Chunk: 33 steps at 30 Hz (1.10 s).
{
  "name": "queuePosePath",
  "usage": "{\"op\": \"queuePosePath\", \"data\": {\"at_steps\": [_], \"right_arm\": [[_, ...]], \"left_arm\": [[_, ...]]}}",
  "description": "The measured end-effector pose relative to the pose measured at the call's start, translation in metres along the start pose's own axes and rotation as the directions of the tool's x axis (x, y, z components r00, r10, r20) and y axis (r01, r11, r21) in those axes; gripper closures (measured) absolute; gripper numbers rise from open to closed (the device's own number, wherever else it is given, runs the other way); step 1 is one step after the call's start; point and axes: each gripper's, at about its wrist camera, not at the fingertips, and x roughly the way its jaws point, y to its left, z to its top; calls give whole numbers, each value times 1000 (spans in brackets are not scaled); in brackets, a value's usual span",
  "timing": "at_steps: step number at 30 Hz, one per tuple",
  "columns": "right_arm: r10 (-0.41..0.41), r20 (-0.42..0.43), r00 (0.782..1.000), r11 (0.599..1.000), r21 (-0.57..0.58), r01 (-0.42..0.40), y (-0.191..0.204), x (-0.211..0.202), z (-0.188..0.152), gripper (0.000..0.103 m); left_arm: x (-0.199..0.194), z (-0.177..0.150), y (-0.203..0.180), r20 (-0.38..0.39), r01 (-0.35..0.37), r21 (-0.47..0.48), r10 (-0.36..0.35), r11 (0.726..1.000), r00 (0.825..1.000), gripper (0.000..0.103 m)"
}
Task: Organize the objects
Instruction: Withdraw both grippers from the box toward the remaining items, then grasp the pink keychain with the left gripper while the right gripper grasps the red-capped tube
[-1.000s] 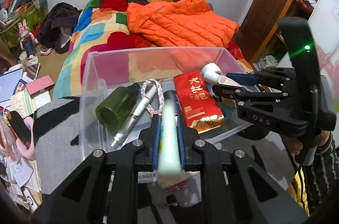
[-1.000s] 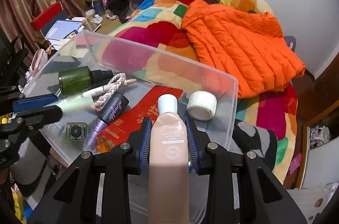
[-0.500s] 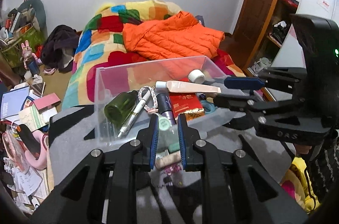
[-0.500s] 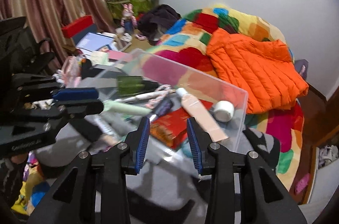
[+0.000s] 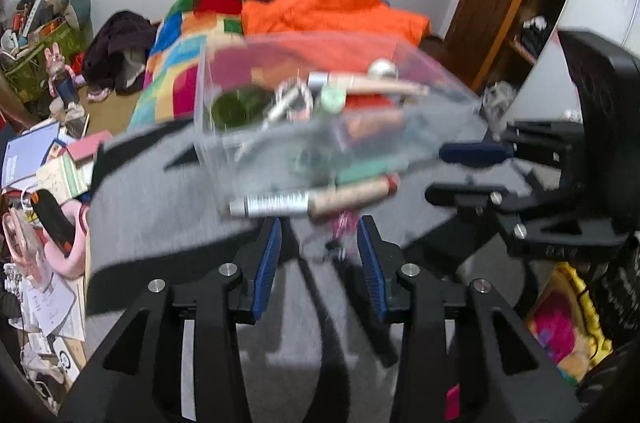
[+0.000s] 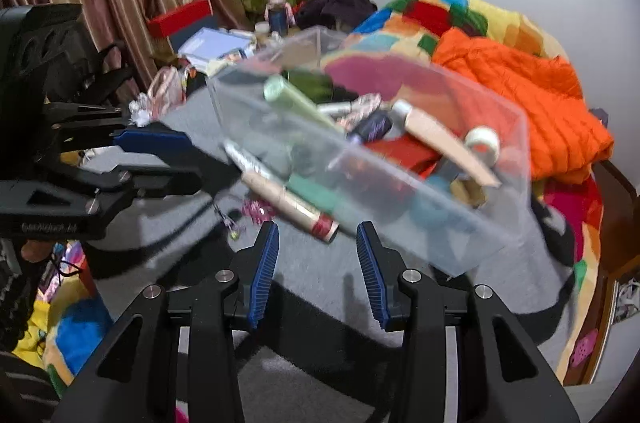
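Beyond both grippers' parted, empty fingers stands the clear bin.

**Both tubes dropped, both grippers pulled back**

A second ago my left gripper pinched a pale green tube and my right gripper clamped a beige tube. Now both tubes lie inside the clear plastic box, the green one slanting over the other items at the box's left end, the beige one slanting beside the white roll. The jaws of each gripper have just been opening, and nothing is between them now. Both grippers have drawn back from the box, so it sits farther off in each view, with the grey cloth under my fingers.
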Motion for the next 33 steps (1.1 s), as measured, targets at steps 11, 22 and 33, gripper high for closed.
{"op": "queuePosePath", "data": {"at_steps": [11,22,33], "right_arm": [[15,-82,997,1000,9,-14,-2,51,-2,67],[72,-57,996,997,-24,-73,7,23,-21,95],[-2,-64,998,999,-50,-1,9,42,-3,76]], "left_arm": [[19,-15,7,-76,0,-5,-1,1000,997,64],[43,-5,-1,-100,-13,37,17,999,995,84],[24,-28,7,-74,-38,17,39,999,997,101]]}}
